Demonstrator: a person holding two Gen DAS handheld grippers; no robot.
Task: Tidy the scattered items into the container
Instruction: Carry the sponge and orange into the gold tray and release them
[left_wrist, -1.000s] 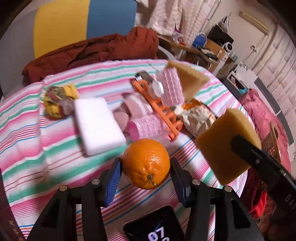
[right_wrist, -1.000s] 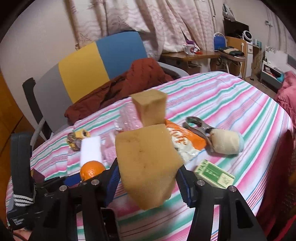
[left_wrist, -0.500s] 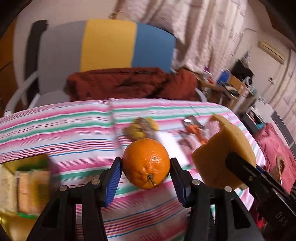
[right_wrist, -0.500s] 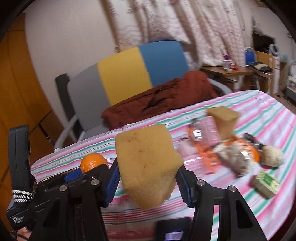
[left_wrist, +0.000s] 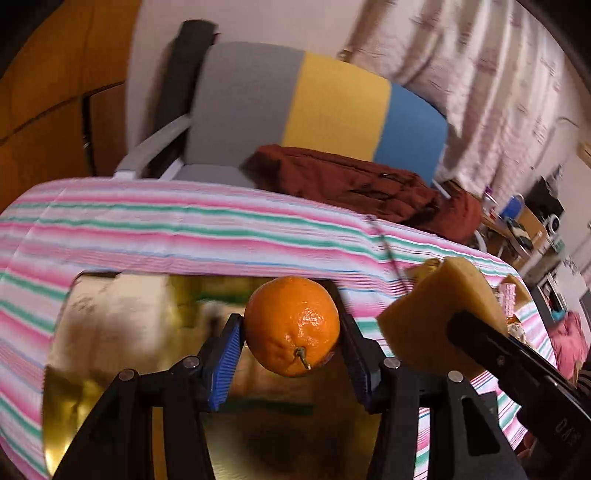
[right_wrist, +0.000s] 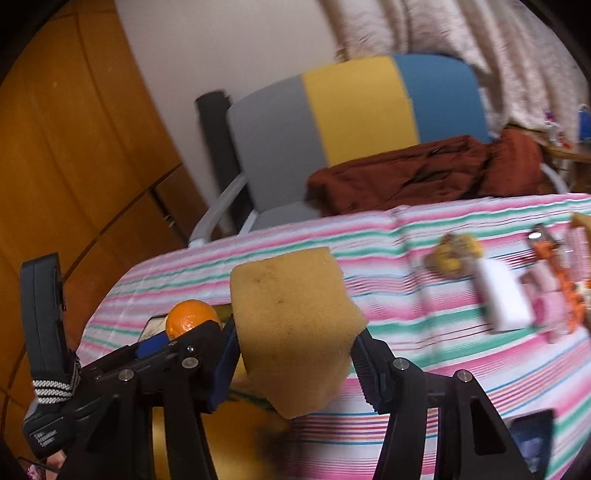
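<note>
My left gripper (left_wrist: 291, 332) is shut on an orange (left_wrist: 291, 326) and holds it above a gold container (left_wrist: 110, 332) on the striped tablecloth; blurred items lie inside it. My right gripper (right_wrist: 295, 347) is shut on a tan sponge (right_wrist: 291, 332), just right of the left gripper. The sponge also shows in the left wrist view (left_wrist: 439, 317), and the orange in the right wrist view (right_wrist: 190, 319). The container's gold floor (right_wrist: 236, 443) lies below the sponge.
Scattered items remain at the table's right: a white block (right_wrist: 502, 299), a yellow wrapped item (right_wrist: 454, 253), pink rollers (right_wrist: 546, 306) and an orange tool (right_wrist: 557, 269). A chair (left_wrist: 314, 110) with a dark red jacket (left_wrist: 369, 184) stands behind the table.
Both grippers have swung left with the orange and the sponge, away from the scattered pile. The gold container has come under them.
</note>
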